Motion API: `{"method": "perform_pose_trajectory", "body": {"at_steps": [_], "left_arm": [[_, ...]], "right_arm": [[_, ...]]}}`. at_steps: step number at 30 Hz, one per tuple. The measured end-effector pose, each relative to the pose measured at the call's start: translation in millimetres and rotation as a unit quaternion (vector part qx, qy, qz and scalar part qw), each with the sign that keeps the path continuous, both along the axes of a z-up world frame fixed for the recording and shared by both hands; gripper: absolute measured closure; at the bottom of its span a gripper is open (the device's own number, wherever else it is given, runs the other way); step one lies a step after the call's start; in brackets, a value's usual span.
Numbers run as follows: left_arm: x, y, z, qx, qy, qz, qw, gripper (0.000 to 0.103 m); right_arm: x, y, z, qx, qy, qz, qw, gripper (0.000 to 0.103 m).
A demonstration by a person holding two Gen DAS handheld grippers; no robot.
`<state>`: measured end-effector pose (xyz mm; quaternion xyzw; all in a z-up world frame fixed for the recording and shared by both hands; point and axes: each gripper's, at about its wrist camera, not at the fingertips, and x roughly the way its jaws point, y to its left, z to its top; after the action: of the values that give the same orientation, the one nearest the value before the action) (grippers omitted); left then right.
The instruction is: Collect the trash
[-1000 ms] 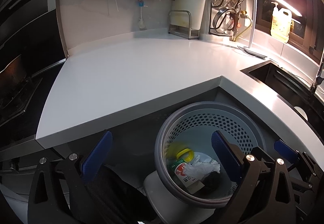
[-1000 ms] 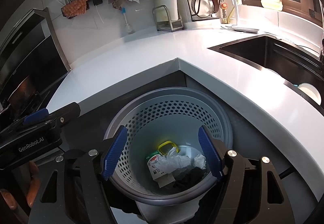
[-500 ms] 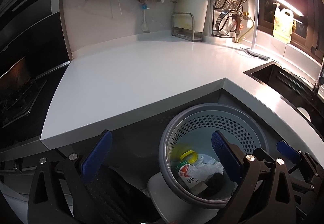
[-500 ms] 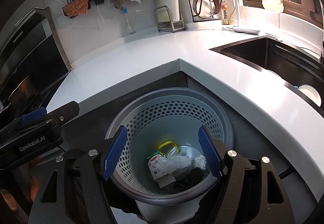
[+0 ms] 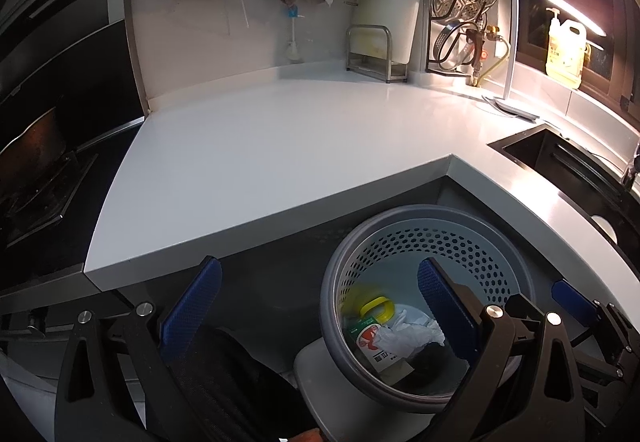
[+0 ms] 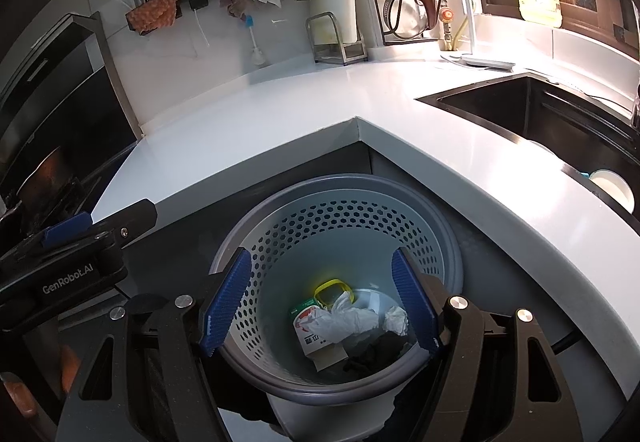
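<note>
A white counter [image 6: 280, 130] wraps a corner above a grey perforated bin [image 6: 340, 202]. Both grippers point downward: the right gripper [image 6: 320, 302] hangs directly over the bin, fingers apart and empty; the left gripper [image 5: 320, 302] sits just beside it, fingers also spread, holding nothing. Crumpled paper [image 6: 352, 320], a carton [image 6: 310, 330] and a yellow ring [image 6: 330, 292] lie at the bin's bottom.

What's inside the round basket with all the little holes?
Inside the perforated trash basket lie a yellow plastic ring, a small printed carton, crumpled white paper and something dark. Whatever sits beneath that pile is hidden.
</note>
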<state>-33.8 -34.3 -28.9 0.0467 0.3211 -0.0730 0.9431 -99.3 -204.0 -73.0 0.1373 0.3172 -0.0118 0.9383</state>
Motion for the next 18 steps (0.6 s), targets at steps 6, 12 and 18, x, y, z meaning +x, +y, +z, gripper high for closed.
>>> {"method": "perform_pose_trajectory", "body": {"at_steps": [6,12,18], "left_arm": [[0.7,0.8,-1.0,0.0,0.002,0.0,1.0,0.006],[1.3,0.1,-1.7,0.001,0.003,0.0,1.0,0.006],[1.1,-0.3,-2.4,0.001,0.003,-0.001,1.0,0.006]], "right_arm": [[0.1,0.0,-0.1,0.0,0.0,0.0,1.0,0.033],[0.1,0.1,-0.2,0.0,0.0,0.0,1.0,0.033],[0.2,0.6,-0.1,0.0,0.0,0.0,1.0,0.033]]}}
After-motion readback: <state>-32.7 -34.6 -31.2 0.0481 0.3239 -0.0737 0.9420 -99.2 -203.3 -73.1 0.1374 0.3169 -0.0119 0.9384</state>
